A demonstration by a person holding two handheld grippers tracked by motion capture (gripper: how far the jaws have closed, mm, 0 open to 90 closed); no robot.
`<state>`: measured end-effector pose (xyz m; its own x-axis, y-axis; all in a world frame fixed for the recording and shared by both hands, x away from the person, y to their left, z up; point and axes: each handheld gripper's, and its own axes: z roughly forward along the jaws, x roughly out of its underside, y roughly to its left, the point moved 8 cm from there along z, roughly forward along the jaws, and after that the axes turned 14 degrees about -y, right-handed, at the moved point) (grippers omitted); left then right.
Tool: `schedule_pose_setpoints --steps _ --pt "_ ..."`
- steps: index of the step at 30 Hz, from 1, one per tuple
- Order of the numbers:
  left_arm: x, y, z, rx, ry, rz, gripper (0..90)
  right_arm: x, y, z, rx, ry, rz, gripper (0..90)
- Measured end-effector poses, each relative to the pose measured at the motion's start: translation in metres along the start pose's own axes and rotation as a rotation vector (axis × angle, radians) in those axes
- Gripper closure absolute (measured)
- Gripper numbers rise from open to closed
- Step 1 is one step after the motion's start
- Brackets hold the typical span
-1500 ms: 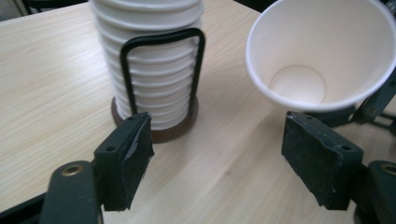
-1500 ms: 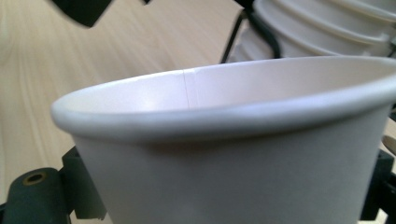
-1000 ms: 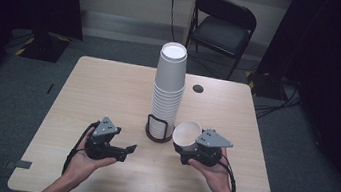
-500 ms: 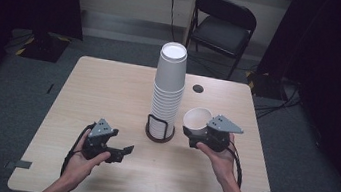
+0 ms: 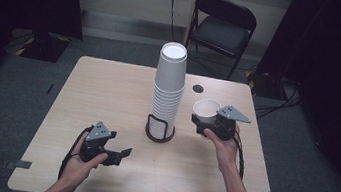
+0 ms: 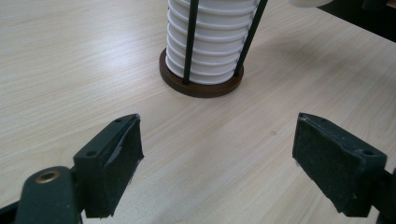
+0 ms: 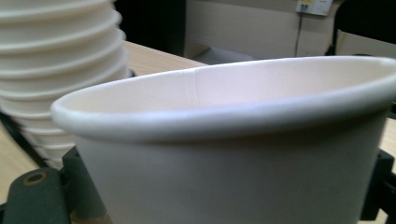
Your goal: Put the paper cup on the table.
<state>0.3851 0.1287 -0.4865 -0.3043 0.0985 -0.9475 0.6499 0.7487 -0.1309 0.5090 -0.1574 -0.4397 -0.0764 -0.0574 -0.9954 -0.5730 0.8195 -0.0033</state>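
The right gripper (image 5: 203, 125) grasps a paper cup (image 5: 206, 109) upright between its jaws, beside the cup stack (image 5: 168, 88). The left gripper (image 5: 119, 155) is released, facing the stack's holder (image 6: 201, 86).

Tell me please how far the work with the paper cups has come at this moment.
Done: one paper cup is off the stack and sits mouth-up in the right tongs, held beside the stack of cups in its wire holder. In hand: that cup is carried above the table. The left tongs are open and hold nothing. Left: probably placing this cup; the tall stack remains in the holder.
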Motion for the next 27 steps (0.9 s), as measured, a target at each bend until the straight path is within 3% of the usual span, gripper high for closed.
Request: schedule_pose_setpoints --steps 5,11,15,23,24,27 --pt "0.001 0.000 0.001 -0.002 0.004 0.006 15.9 0.007 -0.016 0.007 0.054 0.006 0.001 11.4" --pt "-0.001 0.000 -0.001 0.009 -0.014 -0.020 16.0 -0.002 -0.021 0.014 0.062 -0.011 0.007 11.4" --pt "-0.002 0.002 -0.002 0.004 -0.019 -0.011 16.0 -0.007 -0.028 0.022 0.081 -0.012 0.010 11.4" --pt "0.000 0.004 -0.002 -0.007 -0.015 -0.005 16.0 0.003 -0.037 0.040 0.099 0.013 0.041 11.3" --pt "0.001 0.003 -0.001 -0.003 -0.014 -0.009 16.0 0.006 -0.037 0.045 0.097 0.012 0.062 11.2" --pt "0.001 0.003 -0.001 -0.003 -0.011 -0.004 16.1 0.010 -0.039 0.050 0.103 0.019 0.056 11.2"
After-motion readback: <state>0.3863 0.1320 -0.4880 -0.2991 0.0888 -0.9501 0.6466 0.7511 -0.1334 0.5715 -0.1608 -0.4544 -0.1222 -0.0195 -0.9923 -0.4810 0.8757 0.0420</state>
